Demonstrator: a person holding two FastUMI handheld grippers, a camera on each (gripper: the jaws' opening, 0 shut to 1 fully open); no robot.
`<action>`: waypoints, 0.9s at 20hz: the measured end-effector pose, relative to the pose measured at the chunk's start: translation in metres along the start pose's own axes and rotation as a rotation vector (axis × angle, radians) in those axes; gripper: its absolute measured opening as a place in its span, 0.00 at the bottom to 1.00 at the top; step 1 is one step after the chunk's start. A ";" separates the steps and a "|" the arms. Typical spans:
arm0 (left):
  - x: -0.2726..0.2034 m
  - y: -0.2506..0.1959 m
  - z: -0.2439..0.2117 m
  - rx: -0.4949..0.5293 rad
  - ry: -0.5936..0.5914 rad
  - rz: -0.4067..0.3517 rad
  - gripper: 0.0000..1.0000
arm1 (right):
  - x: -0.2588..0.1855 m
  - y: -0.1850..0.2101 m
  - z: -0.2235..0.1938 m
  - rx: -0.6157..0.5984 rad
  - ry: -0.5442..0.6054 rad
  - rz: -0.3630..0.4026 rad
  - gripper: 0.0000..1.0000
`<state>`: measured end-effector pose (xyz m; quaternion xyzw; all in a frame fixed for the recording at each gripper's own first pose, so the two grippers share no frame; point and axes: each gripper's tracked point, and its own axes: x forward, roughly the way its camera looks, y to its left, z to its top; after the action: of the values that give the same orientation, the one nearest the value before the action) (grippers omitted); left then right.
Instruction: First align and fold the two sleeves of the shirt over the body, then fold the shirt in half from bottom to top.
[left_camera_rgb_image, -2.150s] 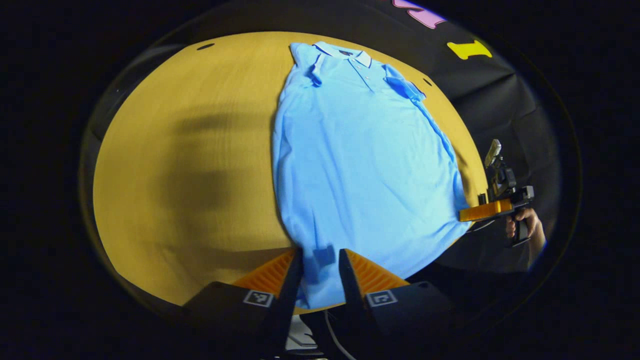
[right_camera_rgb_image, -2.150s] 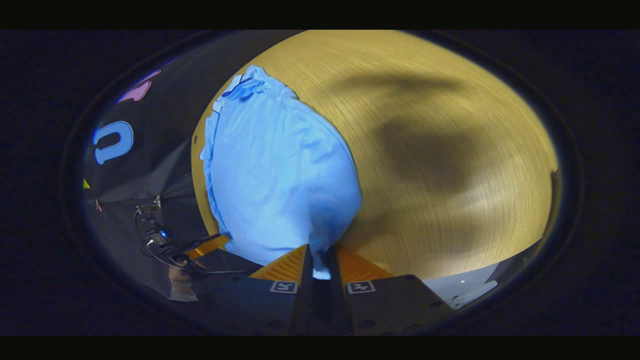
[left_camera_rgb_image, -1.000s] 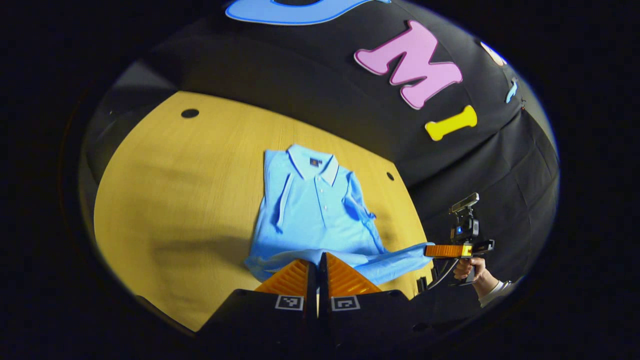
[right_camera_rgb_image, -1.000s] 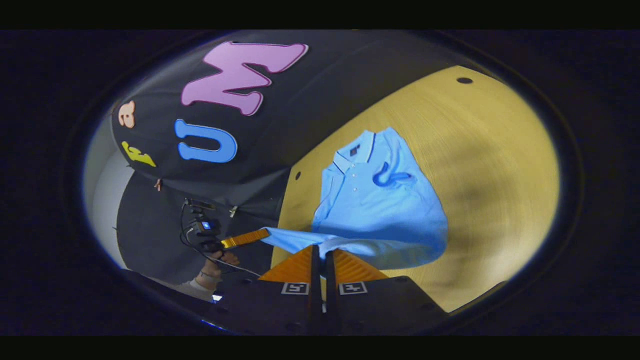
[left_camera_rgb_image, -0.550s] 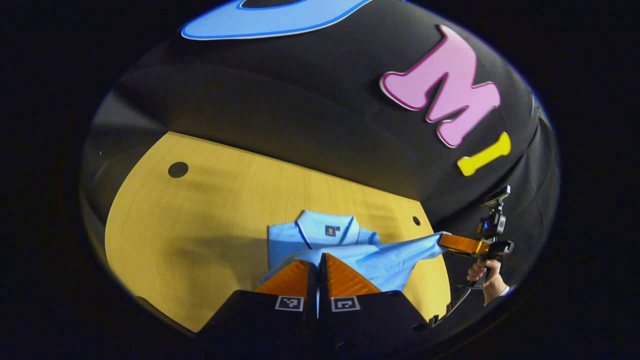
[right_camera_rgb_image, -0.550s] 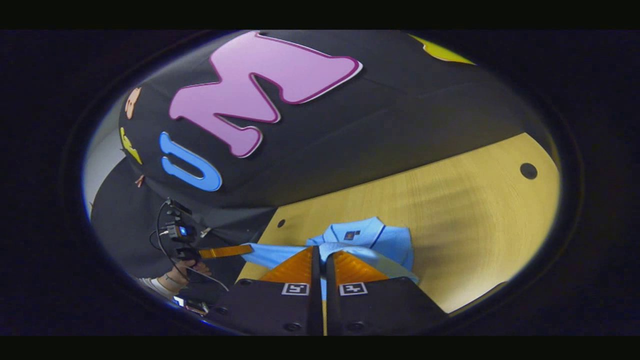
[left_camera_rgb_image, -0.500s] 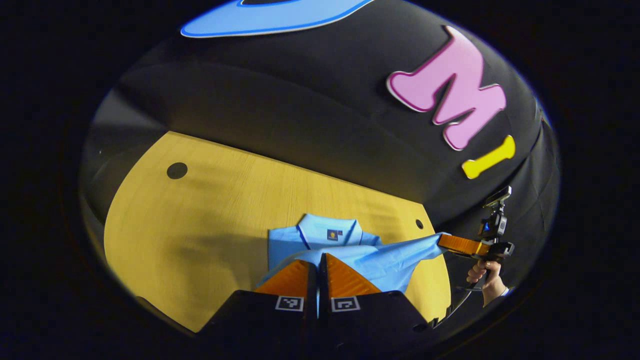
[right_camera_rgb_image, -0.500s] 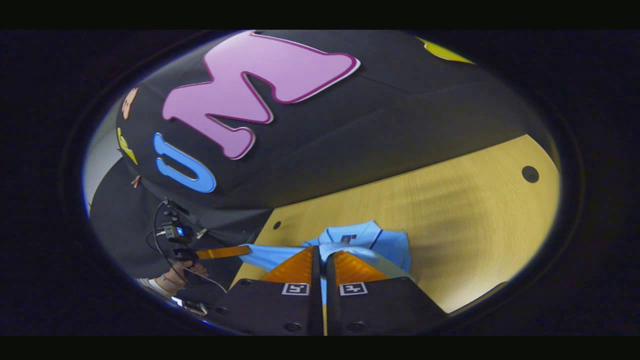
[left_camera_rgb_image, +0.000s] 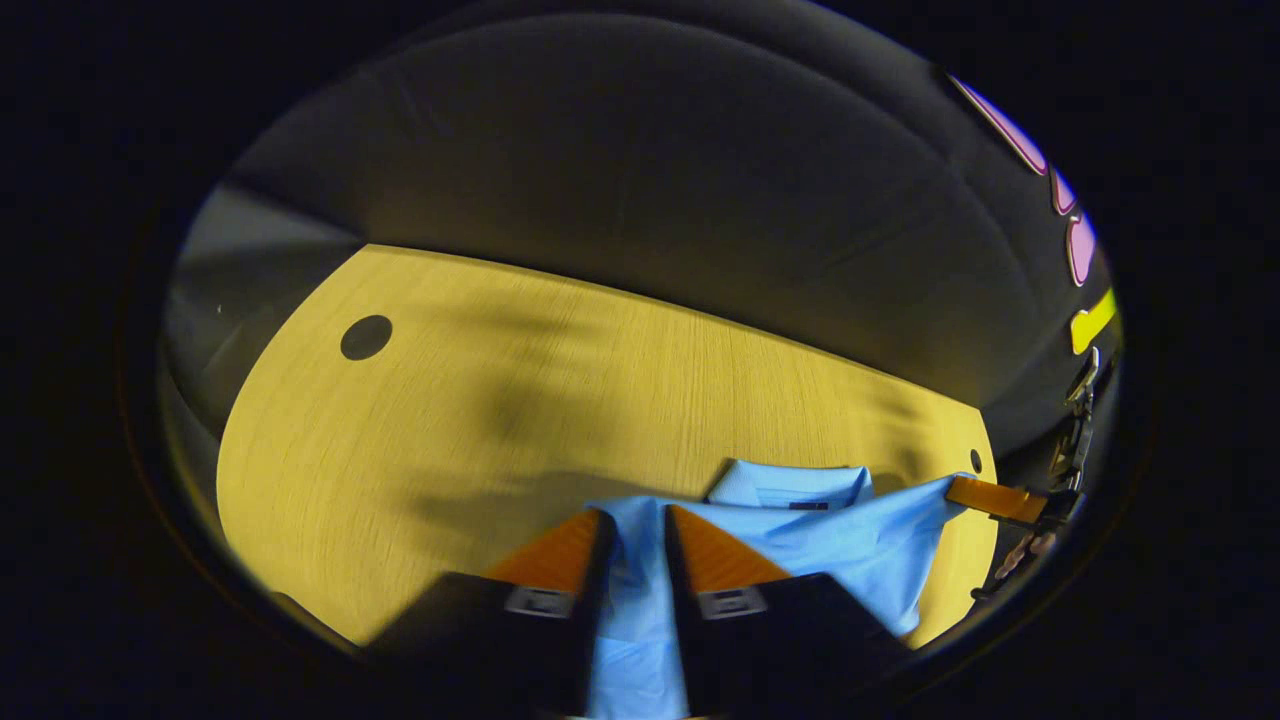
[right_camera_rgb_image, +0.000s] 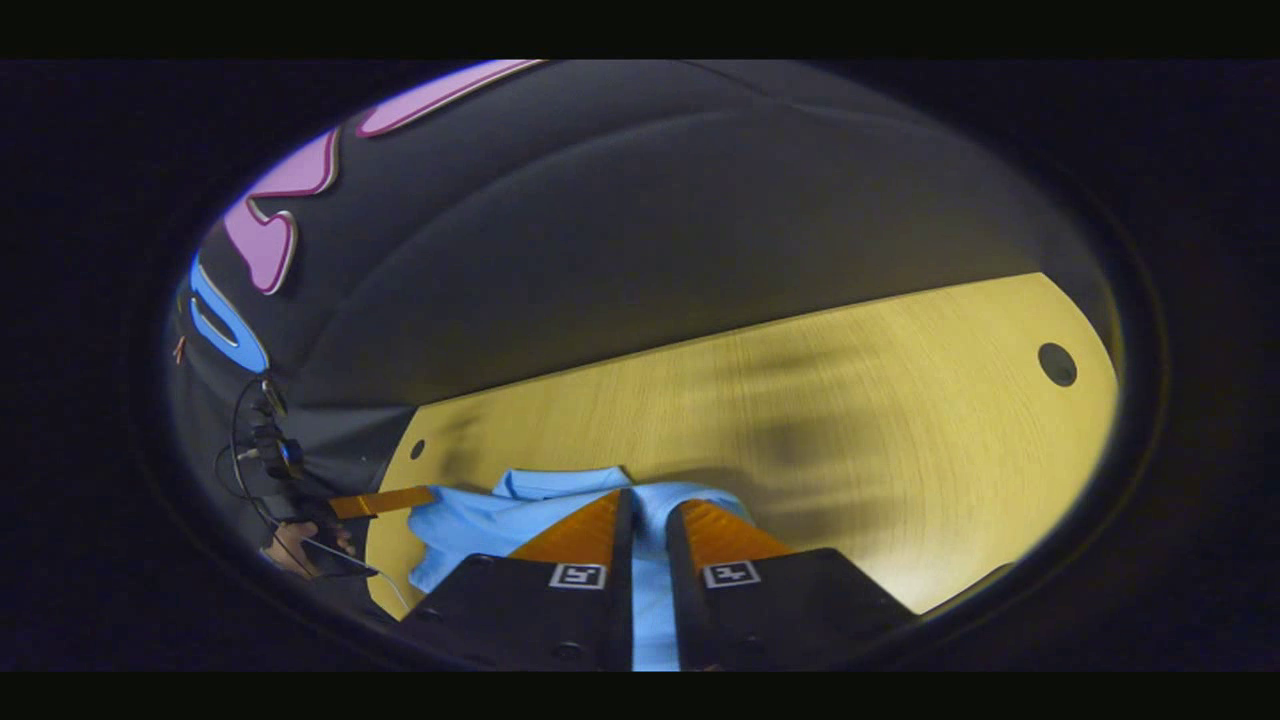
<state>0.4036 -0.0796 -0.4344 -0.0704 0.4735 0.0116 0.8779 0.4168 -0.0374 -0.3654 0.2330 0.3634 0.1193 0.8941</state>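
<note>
The light blue shirt (left_camera_rgb_image: 800, 545) lay on the yellow wooden table (left_camera_rgb_image: 480, 420), its bottom part brought up over the body so that the hem sat near the collar (left_camera_rgb_image: 790, 485). In the left gripper view, the left gripper (left_camera_rgb_image: 634, 520) had its fingers parted a little, cloth showing in the gap between them. In the right gripper view, the right gripper (right_camera_rgb_image: 645, 510) stood likewise slightly apart over the cloth. The other gripper (right_camera_rgb_image: 385, 501), farther off to the left of that view, touched the shirt's corner, a hand (right_camera_rgb_image: 300, 550) behind it.
</note>
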 end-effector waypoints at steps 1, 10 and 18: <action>-0.008 0.001 0.005 0.017 -0.026 0.007 0.67 | -0.005 0.002 -0.001 -0.017 -0.002 -0.005 0.32; -0.134 -0.036 0.037 0.163 -0.232 -0.082 0.97 | -0.077 0.017 0.009 -0.196 -0.072 -0.111 0.98; -0.311 -0.073 -0.026 0.324 -0.465 -0.156 0.96 | -0.248 0.095 0.007 -0.361 -0.384 -0.218 0.98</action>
<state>0.2170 -0.1409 -0.1809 0.0393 0.2483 -0.1159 0.9609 0.2423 -0.0528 -0.1654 0.0481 0.1832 0.0388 0.9811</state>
